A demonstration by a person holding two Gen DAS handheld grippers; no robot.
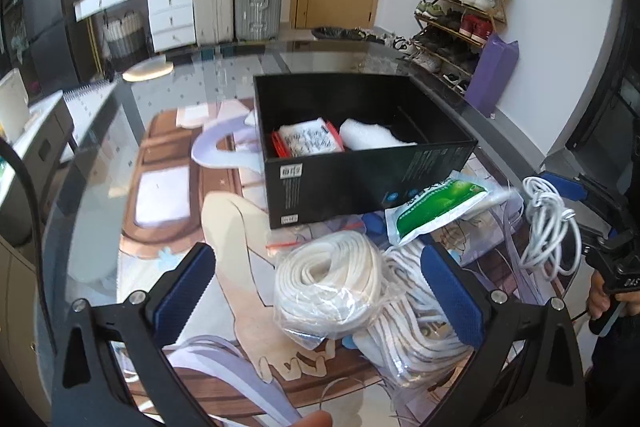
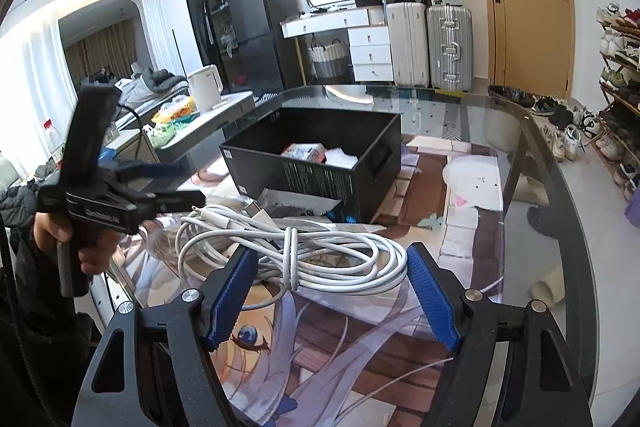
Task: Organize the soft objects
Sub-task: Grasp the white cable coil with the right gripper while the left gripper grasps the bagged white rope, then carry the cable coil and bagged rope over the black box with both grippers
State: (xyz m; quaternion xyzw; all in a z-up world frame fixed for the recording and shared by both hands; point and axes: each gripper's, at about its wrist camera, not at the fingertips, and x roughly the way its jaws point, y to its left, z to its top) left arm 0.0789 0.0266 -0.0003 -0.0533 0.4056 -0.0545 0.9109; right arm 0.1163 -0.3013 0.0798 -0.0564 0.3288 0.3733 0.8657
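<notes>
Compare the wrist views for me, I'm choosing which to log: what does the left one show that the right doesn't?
Only the left view: bagged rope coils between the left gripper fingers, and a green packet. Only the right view: a kettle and the white cable's plug end. Both: the black box and the white cable.

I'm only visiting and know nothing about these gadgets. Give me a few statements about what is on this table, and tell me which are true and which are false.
1. The black box is empty. False: a printed packet and a white wad lie inside.
2. A white cable sits between the right gripper's jaws. True.
3. The left gripper is clamped shut. False: its jaws stand wide open.
4. A bagged coil of white cord lies in front of the box. True.
5. The green and white packet is in the box. False: it lies outside, against the box.
</notes>
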